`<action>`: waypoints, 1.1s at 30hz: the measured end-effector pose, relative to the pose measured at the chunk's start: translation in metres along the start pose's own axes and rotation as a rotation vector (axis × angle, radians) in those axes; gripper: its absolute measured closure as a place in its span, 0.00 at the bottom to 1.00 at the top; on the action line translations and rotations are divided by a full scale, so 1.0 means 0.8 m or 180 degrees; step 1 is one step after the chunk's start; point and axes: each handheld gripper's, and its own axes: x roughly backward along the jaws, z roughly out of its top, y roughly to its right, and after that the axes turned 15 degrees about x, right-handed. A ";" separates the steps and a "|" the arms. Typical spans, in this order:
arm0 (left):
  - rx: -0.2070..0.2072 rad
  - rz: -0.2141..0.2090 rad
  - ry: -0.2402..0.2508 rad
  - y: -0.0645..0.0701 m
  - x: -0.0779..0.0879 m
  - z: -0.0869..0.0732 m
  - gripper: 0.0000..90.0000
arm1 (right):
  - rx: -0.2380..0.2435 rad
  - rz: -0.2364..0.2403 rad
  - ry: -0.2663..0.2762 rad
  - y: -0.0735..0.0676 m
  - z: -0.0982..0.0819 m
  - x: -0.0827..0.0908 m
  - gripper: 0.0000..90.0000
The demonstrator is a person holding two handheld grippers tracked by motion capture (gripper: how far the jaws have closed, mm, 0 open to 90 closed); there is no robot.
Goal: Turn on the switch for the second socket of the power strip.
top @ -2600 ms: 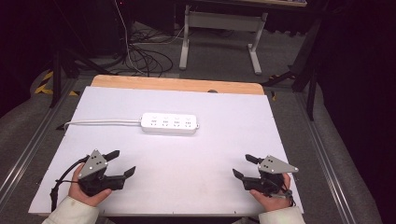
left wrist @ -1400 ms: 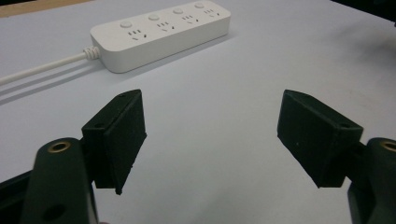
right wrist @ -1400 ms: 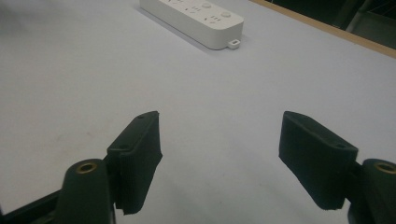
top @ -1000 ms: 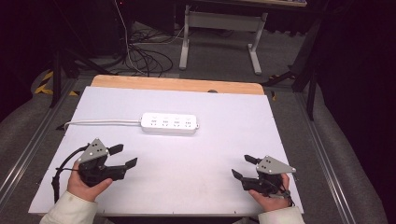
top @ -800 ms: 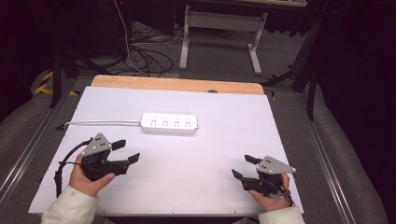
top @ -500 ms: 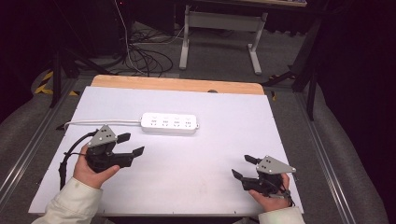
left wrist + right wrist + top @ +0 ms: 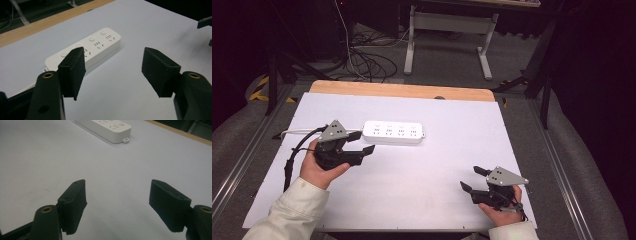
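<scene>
Fingers of both grippers stand spread wide with nothing between them. Seen from the high view, the left gripper [image 7: 361,142] has travelled up and inward from the near left edge of the white table [image 7: 452,165] over the last few seconds, and its tips now sit just beside the left end of the white power strip [image 7: 393,132], which lies flat across the far middle of the table with its cable [image 7: 294,132] running off to the left. The right gripper [image 7: 474,179] has stayed where it was, near the front right corner, well apart from the strip. From the left gripper view, the two black jaws frame the strip close ahead; one finger [image 7: 72,71] overlaps its cable end in the picture, though whether it touches cannot be told, and four sockets with round buttons are plain to see. From the right gripper view, the strip [image 7: 105,128] lies far off at the top, beyond bare table. Judging from this, the left hand is closing in to grasp the strip's near end, while the right waits idle.
</scene>
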 end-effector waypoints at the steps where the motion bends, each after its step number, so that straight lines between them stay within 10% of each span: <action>1: -0.0030 0.0011 -0.0013 0.000 -0.001 0.003 0.43 | 0.0003 -0.0003 -0.0002 0.000 0.000 0.000 0.34; 26: -0.0084 0.0062 -0.0143 0.009 -0.055 0.052 0.52 | 0.0018 0.0025 0.0015 0.000 0.000 0.000 0.35; 33: -0.0020 0.0094 -0.0207 0.006 -0.070 0.056 0.68 | 0.0028 0.0025 0.0026 0.000 0.000 0.001 0.35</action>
